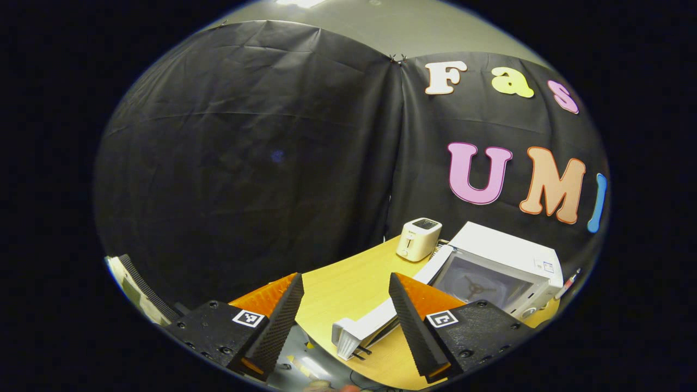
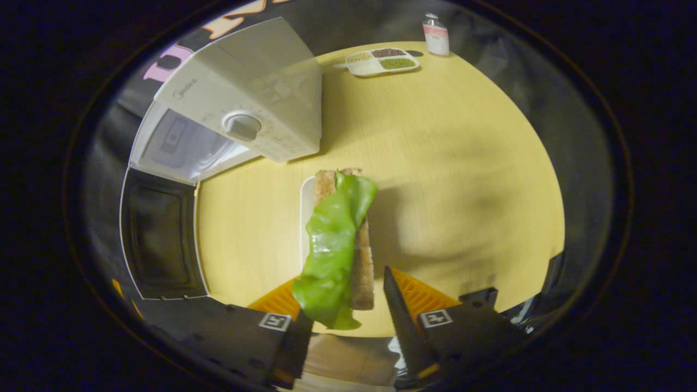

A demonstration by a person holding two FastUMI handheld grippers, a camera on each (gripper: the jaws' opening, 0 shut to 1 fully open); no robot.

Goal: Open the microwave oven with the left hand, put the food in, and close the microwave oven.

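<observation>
Microwave oven (image 2: 239,103) at the table's (image 2: 463,163) far-left corner, door (image 2: 160,237) swung open; right gripper (image 2: 346,321) straddles the lettuce sandwich (image 2: 340,239), contact uncertain; left gripper (image 1: 346,316) spread, empty.

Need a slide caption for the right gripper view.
Right gripper holds lettuce-topped bread near the open microwave.

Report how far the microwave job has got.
Done: the microwave door stands open. In hand: the sandwich with its lettuce sits between the right tool's fingers; grip unclear. The left tool is open, empty. Left: load the food, close the door.
</observation>
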